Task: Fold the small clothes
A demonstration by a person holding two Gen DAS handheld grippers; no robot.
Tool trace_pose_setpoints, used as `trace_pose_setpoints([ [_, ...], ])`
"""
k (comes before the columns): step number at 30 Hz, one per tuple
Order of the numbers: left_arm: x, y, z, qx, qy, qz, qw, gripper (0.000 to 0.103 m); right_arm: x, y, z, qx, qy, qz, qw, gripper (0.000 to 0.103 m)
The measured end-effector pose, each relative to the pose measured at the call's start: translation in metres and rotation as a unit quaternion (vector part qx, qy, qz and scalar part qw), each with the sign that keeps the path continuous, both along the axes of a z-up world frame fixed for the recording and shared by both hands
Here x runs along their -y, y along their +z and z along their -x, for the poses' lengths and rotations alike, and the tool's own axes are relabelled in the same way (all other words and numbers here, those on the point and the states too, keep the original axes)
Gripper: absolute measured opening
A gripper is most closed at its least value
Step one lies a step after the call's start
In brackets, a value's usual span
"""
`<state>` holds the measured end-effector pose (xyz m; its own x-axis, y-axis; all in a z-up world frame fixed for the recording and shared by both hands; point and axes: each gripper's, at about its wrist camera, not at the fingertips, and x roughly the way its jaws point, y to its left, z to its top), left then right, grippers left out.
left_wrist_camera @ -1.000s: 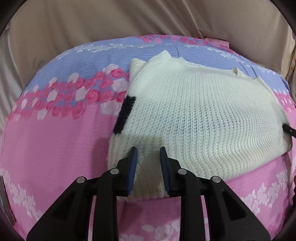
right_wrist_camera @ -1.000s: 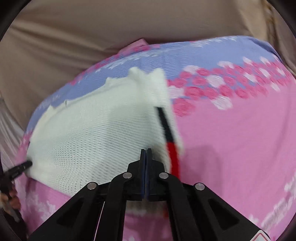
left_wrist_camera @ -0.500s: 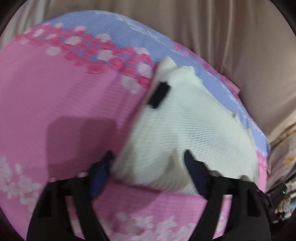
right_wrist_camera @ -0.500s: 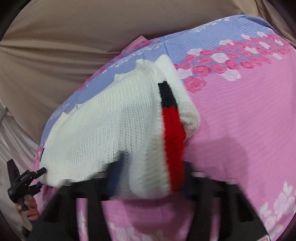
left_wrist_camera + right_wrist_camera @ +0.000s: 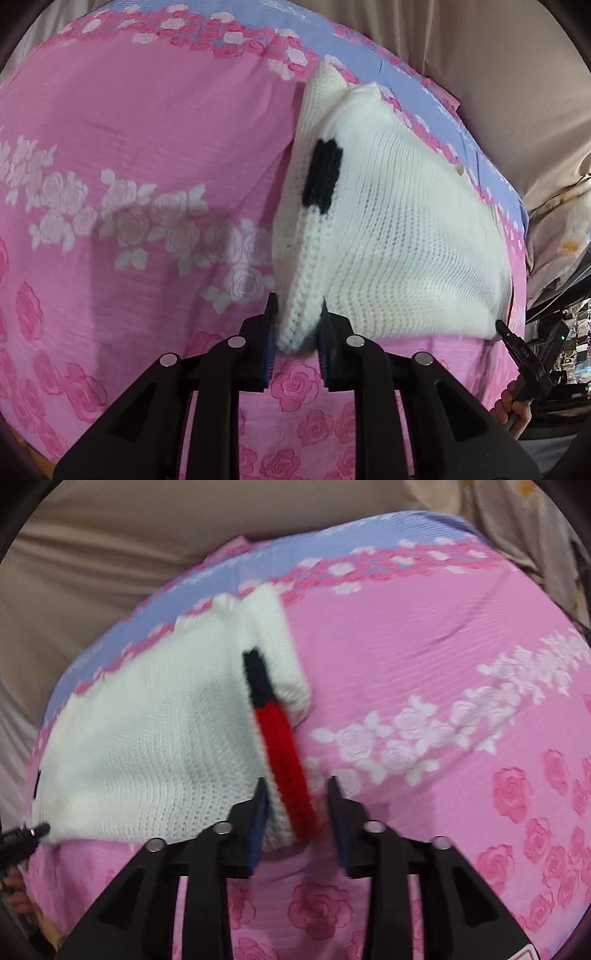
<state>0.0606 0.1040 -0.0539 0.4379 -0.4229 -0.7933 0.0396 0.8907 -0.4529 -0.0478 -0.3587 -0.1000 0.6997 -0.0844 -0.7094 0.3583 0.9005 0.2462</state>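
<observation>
A: Sweater (image 5: 399,236) status? White knit, lying folded on the pink floral sheet (image 5: 147,110).

B: Left gripper (image 5: 295,325) pinching the near-left corner, knit bunched between both pads.

A: Right gripper (image 5: 295,801)?

B: Jaws spread. Red and black stripe (image 5: 284,749) edge sits in the gap; can't tell if either pad touches it. A hand (image 5: 517,410) shows at the left view's edge.
</observation>
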Motion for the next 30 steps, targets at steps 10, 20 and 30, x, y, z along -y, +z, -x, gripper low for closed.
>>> trace_pose_setpoints([
  [10,0.021,0.016,-0.061,0.074,0.027,0.033,0.9964,0.082,-0.135,0.072,-0.088,0.089,0.202,0.079,0.972,0.009],
  [20,0.051,0.003,-0.118,0.089,0.039,-0.060,0.9935,0.081,-0.167,0.018,-0.222,0.009,0.252,0.075,0.965,0.000],
  [30,0.059,0.046,-0.108,0.113,0.010,-0.032,0.9931,0.022,-0.160,0.032,-0.173,0.027,0.242,0.050,0.969,0.011],
])
